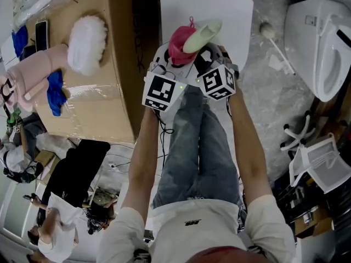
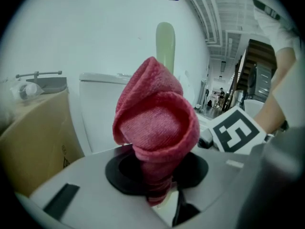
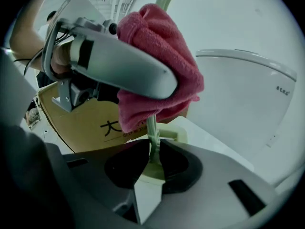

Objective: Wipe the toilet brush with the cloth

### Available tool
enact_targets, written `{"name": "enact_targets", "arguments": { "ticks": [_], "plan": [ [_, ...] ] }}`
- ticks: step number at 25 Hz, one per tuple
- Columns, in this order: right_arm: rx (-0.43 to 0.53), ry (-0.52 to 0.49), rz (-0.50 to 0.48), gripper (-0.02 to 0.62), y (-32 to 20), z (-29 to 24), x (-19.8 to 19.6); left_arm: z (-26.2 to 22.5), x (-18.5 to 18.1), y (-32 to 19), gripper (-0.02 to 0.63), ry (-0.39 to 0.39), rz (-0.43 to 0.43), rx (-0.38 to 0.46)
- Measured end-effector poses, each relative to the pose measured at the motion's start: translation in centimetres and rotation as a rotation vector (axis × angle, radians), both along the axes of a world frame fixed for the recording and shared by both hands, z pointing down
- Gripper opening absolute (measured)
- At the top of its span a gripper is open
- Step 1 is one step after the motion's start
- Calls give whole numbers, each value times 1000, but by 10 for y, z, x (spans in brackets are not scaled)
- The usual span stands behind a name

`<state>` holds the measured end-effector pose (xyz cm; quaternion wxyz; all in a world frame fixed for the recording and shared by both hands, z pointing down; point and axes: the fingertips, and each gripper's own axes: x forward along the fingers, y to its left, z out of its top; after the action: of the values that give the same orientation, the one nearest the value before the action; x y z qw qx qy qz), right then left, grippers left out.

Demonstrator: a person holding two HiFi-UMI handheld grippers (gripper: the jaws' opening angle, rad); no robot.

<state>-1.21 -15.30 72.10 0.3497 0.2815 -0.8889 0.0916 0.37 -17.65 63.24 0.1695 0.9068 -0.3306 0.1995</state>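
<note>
A red cloth (image 1: 179, 44) is bunched round the pale green toilet brush (image 1: 203, 35), above the person's lap. My left gripper (image 1: 173, 60) is shut on the cloth (image 2: 155, 128); the cloth rises folded from the jaws, and the brush's pale green end (image 2: 165, 44) sticks up behind it. My right gripper (image 1: 207, 58) is shut on the brush's thin handle (image 3: 152, 136), which runs up into the cloth (image 3: 159, 75). In the right gripper view the left gripper's grey body (image 3: 119, 61) lies across the cloth. The part of the brush inside the cloth is hidden.
A white toilet tank lid (image 1: 230, 12) lies just beyond the grippers. A cardboard box (image 1: 104, 92) with a fluffy white thing (image 1: 88, 43) stands at the left. A white toilet (image 1: 323, 43) and a second brush (image 1: 274, 37) on the grey floor are at the right.
</note>
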Motion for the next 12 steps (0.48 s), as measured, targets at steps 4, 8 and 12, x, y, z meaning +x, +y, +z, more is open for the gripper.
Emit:
{"name": "enact_targets", "arguments": {
  "ticks": [4, 8, 12],
  "plan": [
    [-2, 4, 4, 66, 0, 0, 0, -28, 0, -5, 121, 33, 4, 31],
    [-3, 5, 6, 64, 0, 1, -1, -55, 0, -11, 121, 58, 19, 64],
    [0, 6, 6, 64, -1, 0, 0, -84, 3, -18, 123, 93, 21, 107]
  ]
}}
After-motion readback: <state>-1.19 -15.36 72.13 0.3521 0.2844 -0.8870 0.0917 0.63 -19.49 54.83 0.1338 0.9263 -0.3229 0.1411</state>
